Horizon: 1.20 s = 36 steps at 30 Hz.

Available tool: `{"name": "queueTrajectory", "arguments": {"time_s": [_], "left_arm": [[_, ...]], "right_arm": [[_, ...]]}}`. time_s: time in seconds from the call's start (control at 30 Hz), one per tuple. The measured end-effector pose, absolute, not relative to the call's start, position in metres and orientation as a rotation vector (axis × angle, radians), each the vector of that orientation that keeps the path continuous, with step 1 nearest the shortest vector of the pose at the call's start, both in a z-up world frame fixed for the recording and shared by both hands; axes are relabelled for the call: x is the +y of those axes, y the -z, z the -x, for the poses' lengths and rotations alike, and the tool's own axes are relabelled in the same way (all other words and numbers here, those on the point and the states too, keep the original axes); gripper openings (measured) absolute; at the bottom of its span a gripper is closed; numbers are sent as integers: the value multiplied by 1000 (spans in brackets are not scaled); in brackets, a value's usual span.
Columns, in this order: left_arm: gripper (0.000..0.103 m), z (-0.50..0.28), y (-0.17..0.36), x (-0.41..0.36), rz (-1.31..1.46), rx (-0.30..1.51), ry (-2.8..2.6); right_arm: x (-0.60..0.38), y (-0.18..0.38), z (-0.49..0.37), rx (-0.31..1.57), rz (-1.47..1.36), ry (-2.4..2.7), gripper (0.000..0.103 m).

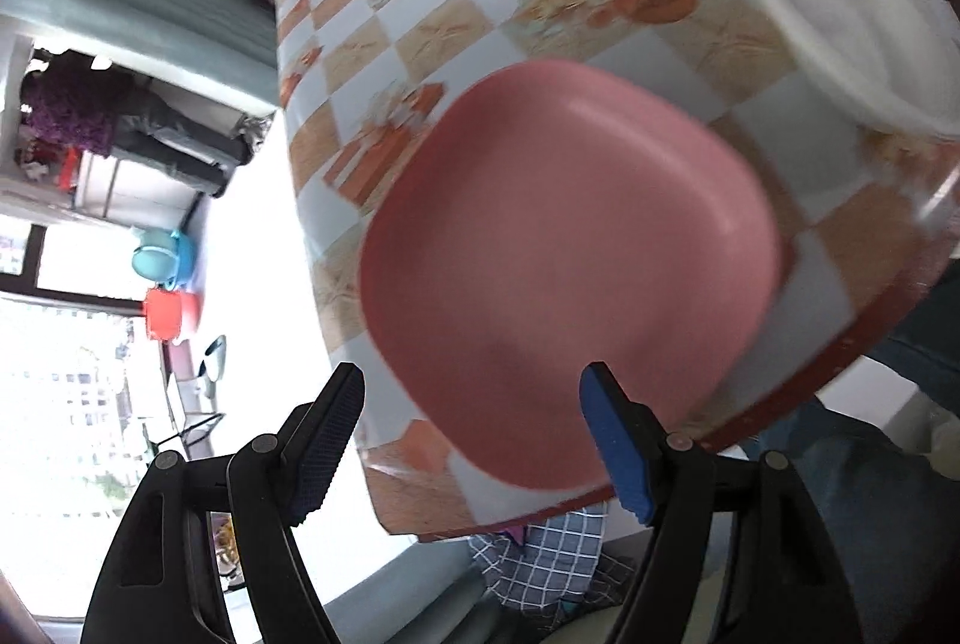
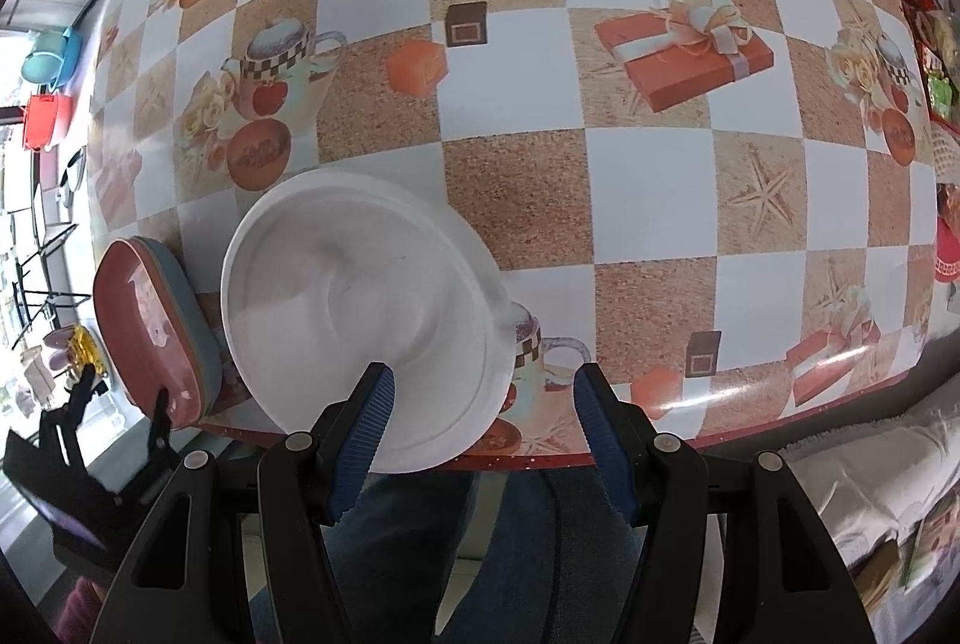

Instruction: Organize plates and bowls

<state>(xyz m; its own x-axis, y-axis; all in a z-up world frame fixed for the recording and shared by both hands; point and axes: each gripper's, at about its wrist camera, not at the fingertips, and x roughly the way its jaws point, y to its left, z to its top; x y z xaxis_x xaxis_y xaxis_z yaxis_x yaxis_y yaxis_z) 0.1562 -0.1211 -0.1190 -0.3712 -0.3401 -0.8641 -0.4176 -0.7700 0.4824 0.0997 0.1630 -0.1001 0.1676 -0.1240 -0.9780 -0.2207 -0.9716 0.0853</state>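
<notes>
A pink square plate [image 1: 564, 272] lies on the checked tablecloth near the table's front edge, right in front of my left gripper [image 1: 474, 404], which is open and empty, its fingers on either side of the plate's near edge. In the right wrist view the pink plate [image 2: 150, 332] sits on a grey-blue plate [image 2: 195, 338]. A white round bowl stack [image 2: 366, 320] lies beside it, also shown in the left wrist view [image 1: 840, 26]. My right gripper [image 2: 480, 398] is open and empty, its left finger over the bowl's near rim.
The table [image 2: 630, 164] has a checked cloth with printed gifts and teapots; its front edge [image 2: 720, 440] runs just ahead of my right gripper. Red packets [image 2: 930, 44] lie at the far right. Blue and red containers [image 1: 165, 284] stand on a sill to the left.
</notes>
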Motion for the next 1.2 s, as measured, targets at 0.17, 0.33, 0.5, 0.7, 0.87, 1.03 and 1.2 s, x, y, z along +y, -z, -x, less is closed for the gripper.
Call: {"name": "queueTrajectory", "arguments": {"time_s": [0.17,0.33,0.5,0.7,0.87,1.03,1.2], "left_arm": [[78,-139,126,-141,1742,1125,-2382],[78,-122,129,-154,1745,1180,-2398],[78,-109,116,-171,1804,1005,-2431],[78,-112,106,-195,2051,354,-2281],[78,-110,92,-183,2055,146,-2271],[78,-90,71,-131,1921,196,-2232],[78,-73,64,-63,1832,294,-2144]], "right_arm": [[163,104,-104,346,2341,-1942,64],[164,105,-108,341,2337,-1946,64],[170,105,-108,365,2327,-1938,64],[170,108,-106,382,2336,-1937,64],[168,111,-104,372,2339,-1928,64],[171,112,-104,369,2331,-1921,64],[179,118,-108,405,2323,-1902,64]]}}
